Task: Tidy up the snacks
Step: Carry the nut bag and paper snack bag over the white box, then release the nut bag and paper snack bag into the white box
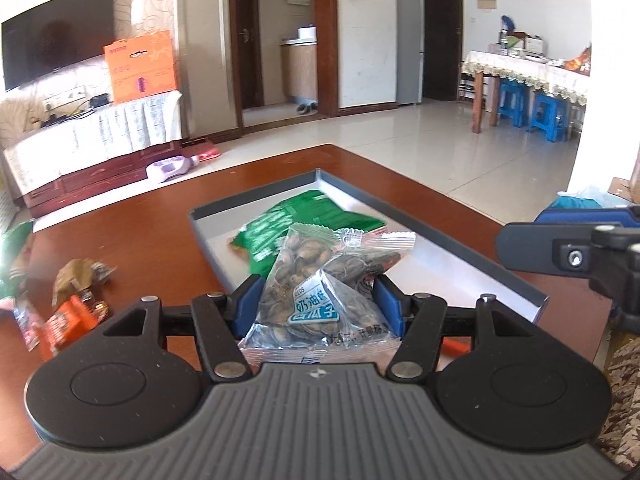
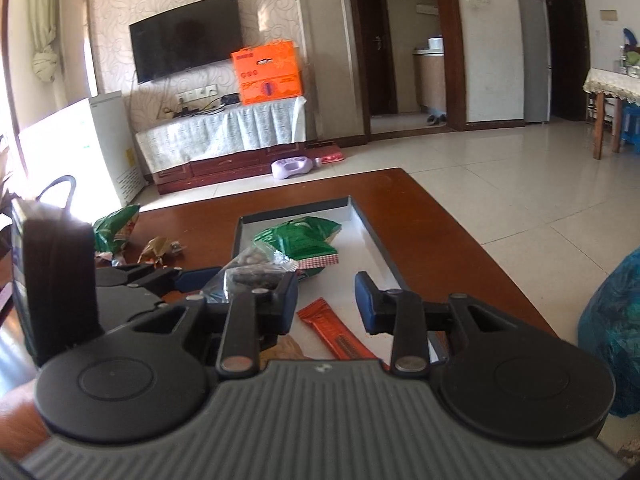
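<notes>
My left gripper (image 1: 318, 306) is shut on a clear packet of sunflower seeds (image 1: 320, 280) and holds it over the near end of the grey tray (image 1: 480, 240). A green snack bag (image 1: 304, 220) lies in the tray. In the right wrist view my right gripper (image 2: 326, 300) is open and empty above the tray (image 2: 376, 236), over an orange snack bar (image 2: 340, 336). The seed packet (image 2: 248, 274) and the left gripper (image 2: 192, 278) show at the left. The green bag (image 2: 300, 240) lies further in.
Loose snacks lie on the brown table left of the tray: a brown wrapper (image 1: 76, 278), an orange packet (image 1: 70, 320) and a green bag (image 2: 116, 230). A blue plastic bag (image 2: 616, 328) sits off the table's right edge.
</notes>
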A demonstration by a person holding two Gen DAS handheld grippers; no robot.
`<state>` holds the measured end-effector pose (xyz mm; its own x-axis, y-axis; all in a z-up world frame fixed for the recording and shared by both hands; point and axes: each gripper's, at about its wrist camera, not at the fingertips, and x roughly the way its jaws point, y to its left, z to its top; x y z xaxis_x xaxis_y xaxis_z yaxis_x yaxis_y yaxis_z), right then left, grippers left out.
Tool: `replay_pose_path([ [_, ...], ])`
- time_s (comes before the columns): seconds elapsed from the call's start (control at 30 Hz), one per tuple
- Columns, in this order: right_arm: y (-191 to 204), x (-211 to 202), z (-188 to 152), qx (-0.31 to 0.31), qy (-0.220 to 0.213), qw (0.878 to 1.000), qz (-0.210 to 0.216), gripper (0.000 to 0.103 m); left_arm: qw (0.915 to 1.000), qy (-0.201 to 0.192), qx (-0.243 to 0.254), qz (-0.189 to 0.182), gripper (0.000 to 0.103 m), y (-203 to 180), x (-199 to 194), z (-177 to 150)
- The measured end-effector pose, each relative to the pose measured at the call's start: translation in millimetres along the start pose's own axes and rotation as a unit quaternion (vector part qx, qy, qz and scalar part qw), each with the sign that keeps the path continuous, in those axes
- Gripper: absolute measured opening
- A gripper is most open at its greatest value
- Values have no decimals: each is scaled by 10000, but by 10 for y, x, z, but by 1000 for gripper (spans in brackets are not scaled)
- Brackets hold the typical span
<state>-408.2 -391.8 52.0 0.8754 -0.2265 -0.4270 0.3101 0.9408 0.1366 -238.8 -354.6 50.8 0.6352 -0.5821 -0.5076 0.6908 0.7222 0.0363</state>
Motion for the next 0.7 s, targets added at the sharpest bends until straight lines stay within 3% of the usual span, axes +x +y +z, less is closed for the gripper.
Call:
replay_pose_path([
  [0.23,-71,61,-5,98,21,9999,-125,35,9989,-25,223,-420,66,-137,331,85],
  [0.37,-69,110,-13,81,80,9999,-102,35,9973,-163,395,-590,82,-259,439,118],
  [0.53,-118,123,-23,137,102,9998,-104,36,9968,-186,432,-644,90,-345,513,117],
  [0.63,-101,128,-22,160,103,9998,-97,36,9961,-283,521,-647,100,-369,462,106],
  [0.7,-103,123,-24,184,100,9998,-73,36,9952,-340,559,-721,100,-384,409,100],
])
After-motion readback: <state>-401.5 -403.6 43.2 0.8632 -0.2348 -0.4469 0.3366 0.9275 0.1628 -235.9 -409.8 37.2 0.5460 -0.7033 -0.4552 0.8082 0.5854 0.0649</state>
